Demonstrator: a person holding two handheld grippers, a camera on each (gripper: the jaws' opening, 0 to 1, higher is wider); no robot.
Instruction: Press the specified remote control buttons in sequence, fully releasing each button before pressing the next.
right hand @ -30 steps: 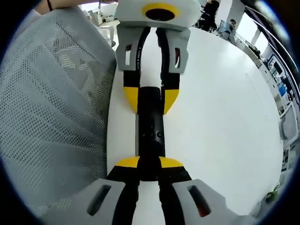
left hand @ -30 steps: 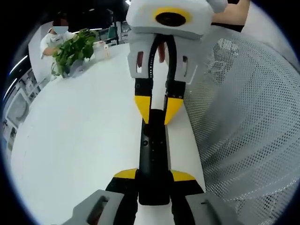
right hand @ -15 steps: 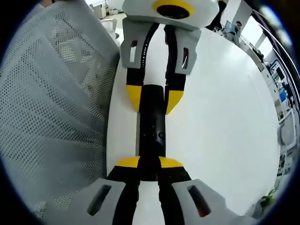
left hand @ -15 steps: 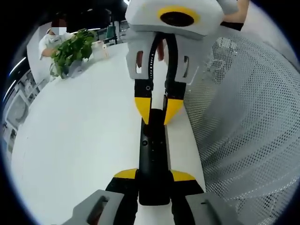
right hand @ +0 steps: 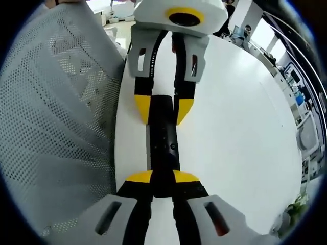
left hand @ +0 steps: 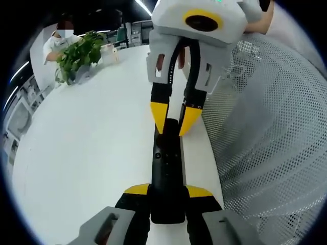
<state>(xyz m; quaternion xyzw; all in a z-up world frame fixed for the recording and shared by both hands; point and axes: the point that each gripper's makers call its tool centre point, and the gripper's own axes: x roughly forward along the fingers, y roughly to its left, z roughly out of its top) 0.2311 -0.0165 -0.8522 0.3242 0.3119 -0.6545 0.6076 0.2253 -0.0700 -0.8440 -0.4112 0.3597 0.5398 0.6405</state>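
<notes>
A slim black bar-shaped remote control [left hand: 166, 173] lies lengthwise between two yellow-tipped grippers that face each other over a white table [left hand: 87, 153]. In the left gripper view, the left gripper [left hand: 167, 191] is clamped on the remote's near end, and the right gripper [left hand: 172, 118] grips its far end. In the right gripper view, the right gripper [right hand: 162, 177] squeezes the near end of the remote [right hand: 162, 143], with the left gripper [right hand: 163, 108] closed on the far end. White mesh fabric [left hand: 271, 132] lies just beside the remote. A green leafy plant [left hand: 79, 53] stands far off on the table.
</notes>
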